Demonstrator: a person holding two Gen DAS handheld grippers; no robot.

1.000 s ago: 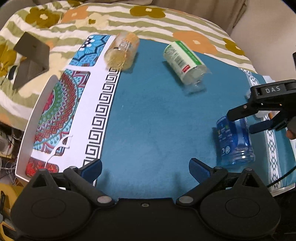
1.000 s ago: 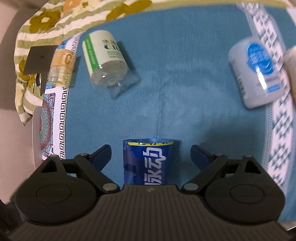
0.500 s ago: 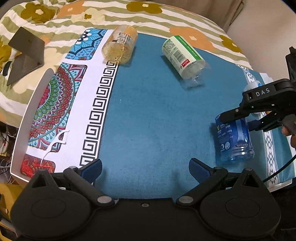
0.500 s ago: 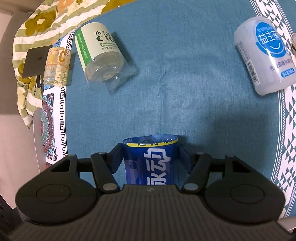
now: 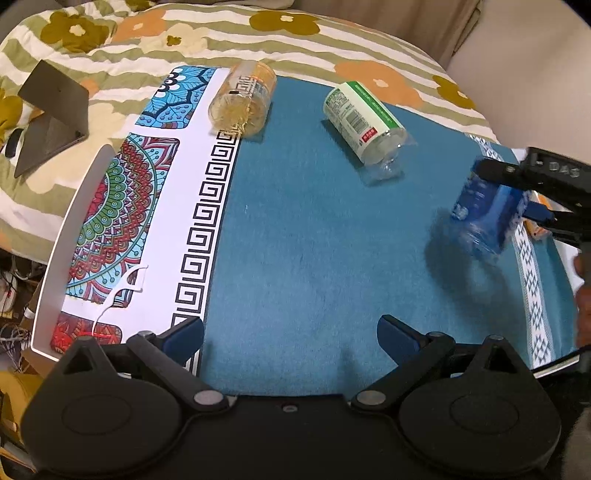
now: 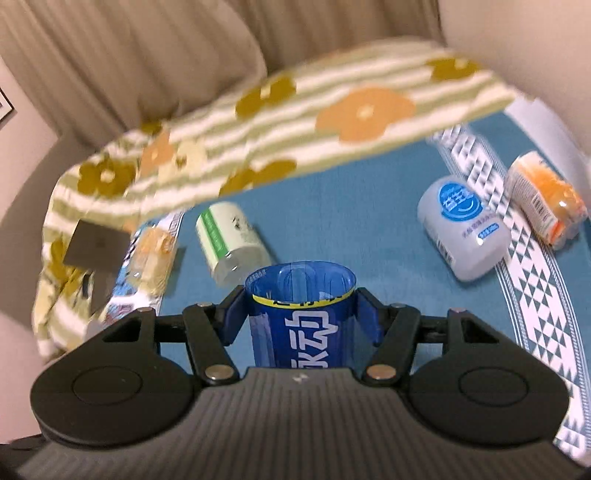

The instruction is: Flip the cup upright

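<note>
**Blue cup clamped in the right gripper, lifted off the mat**

The right gripper [image 6: 300, 317] has its two blue pads pressed against opposite sides of the blue cup [image 6: 299, 314], whose open rim faces away from the camera. Only the right wrist view shows this grip clearly, along with a white-and-blue cup [image 6: 463, 236] and an orange cup [image 6: 545, 201] lying on their sides on the patterned border at the right of the teal mat [image 6: 351, 206].

The left wrist view shows the same blue cup [image 5: 484, 218] from the side: blurred, tilted, held above the mat with its shadow on the cloth beneath, near the mat's right edge. The left gripper [image 5: 290, 332] hovers over the mat's near edge, fingers spread wide with nothing between them. This view alone shows the white floss pick [image 5: 122, 291] on the colourful panel at the left.

Both views show a green-labelled cup [image 5: 364, 122] and a yellow-printed clear cup [image 5: 243, 98] lying on their sides at the far part of the mat, and a dark folded stand [image 5: 51, 114] on the floral blanket [image 5: 184, 33].
</note>
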